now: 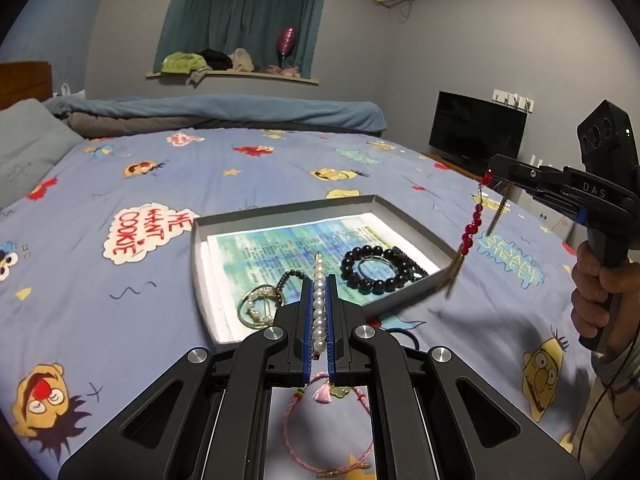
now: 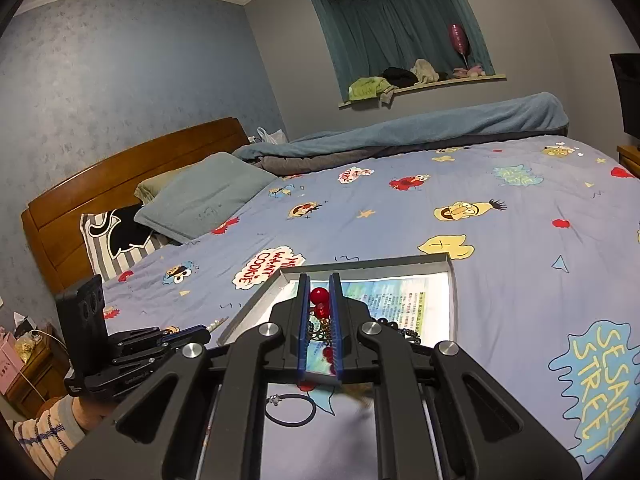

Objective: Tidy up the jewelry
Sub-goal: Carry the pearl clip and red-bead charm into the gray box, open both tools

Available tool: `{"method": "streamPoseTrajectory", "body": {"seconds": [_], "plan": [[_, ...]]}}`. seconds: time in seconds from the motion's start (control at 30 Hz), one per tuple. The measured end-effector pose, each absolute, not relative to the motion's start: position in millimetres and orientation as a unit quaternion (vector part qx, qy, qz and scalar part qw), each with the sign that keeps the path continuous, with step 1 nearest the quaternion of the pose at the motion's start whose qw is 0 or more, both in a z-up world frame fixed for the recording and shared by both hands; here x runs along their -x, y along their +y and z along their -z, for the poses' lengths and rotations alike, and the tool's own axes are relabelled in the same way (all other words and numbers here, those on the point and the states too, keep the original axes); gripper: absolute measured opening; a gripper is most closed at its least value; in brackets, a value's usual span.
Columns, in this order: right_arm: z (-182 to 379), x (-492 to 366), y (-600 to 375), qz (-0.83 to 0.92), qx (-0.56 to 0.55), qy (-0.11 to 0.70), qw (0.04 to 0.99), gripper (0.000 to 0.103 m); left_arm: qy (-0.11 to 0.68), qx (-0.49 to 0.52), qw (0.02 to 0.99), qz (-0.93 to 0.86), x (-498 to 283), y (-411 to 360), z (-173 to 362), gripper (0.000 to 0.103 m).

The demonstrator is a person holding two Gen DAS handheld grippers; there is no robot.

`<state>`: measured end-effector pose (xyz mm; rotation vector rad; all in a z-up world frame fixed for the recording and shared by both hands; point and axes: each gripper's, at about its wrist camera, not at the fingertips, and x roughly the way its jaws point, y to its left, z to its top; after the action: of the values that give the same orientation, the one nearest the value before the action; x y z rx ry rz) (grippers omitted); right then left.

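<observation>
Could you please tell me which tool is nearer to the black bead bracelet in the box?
Left. The left tool hovers beside the black bead bracelet; the right tool is higher, farther off.

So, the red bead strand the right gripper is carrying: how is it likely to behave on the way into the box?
Probably floppy: the red bead strand hangs limp from the right gripper, gold tassel trailing and blurred, so it likely swings. The fingers pinch only its top beads, so round beads might slip. It should collapse into a heap in the box.
</observation>
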<state>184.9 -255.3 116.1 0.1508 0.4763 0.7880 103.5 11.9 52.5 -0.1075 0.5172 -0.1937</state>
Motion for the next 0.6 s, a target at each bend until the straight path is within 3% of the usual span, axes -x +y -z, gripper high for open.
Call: {"method": "streamPoseTrajectory", "body": {"seconds": [0.6], "plan": [[-141.7,-223.1,-239.7,-0.367,-0.061,0.218,0.902,0.009,0.278,0.051,0.956,0.082,-160.4,27.6,-62.5,0.006]]}}
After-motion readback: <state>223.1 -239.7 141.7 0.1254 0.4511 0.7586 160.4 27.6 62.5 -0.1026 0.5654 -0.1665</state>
